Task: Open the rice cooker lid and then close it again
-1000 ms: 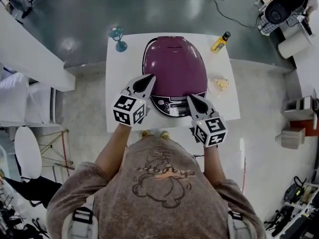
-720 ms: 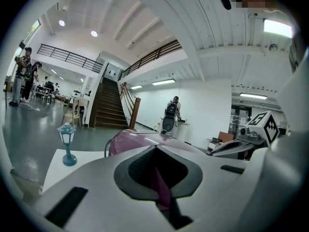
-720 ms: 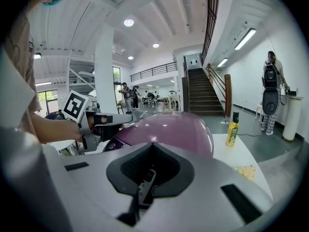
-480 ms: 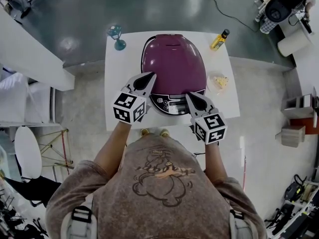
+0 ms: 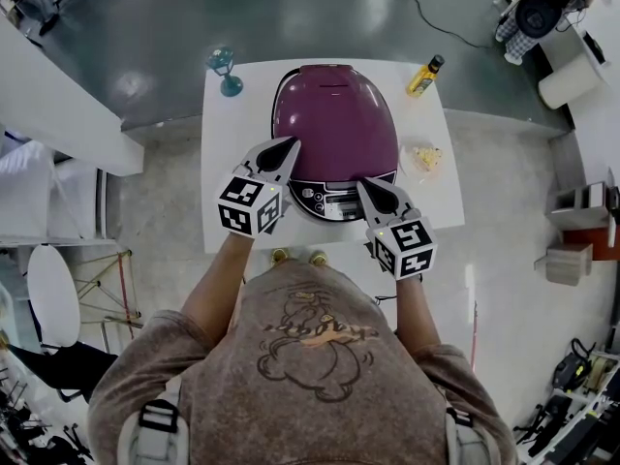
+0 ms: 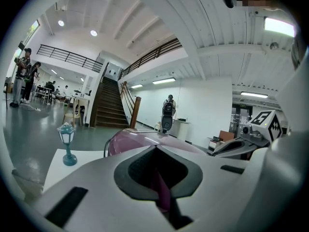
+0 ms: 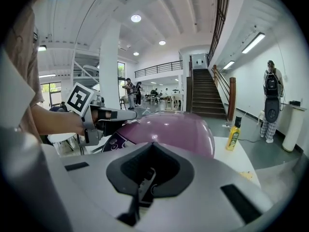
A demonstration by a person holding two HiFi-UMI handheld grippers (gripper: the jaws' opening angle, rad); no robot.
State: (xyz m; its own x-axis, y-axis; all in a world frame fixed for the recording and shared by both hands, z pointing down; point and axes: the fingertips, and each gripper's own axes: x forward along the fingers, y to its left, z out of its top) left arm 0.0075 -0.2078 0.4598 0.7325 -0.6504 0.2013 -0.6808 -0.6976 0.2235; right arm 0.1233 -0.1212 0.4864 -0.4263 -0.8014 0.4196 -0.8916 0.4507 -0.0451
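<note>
The purple rice cooker stands on the white table with its lid down. Its dark control panel faces me. My left gripper is shut and empty, with its tip at the front left flank of the lid. In its own view the left gripper points along the purple dome. My right gripper is shut too, its tip at the right end of the control panel. From the right gripper view the lid fills the middle. Whether either tip touches the cooker I cannot tell.
A small teal lamp figurine stands at the table's far left corner. A yellow bottle is at the far right corner, and a small dish of food lies to the right of the cooker. People stand in the hall beyond.
</note>
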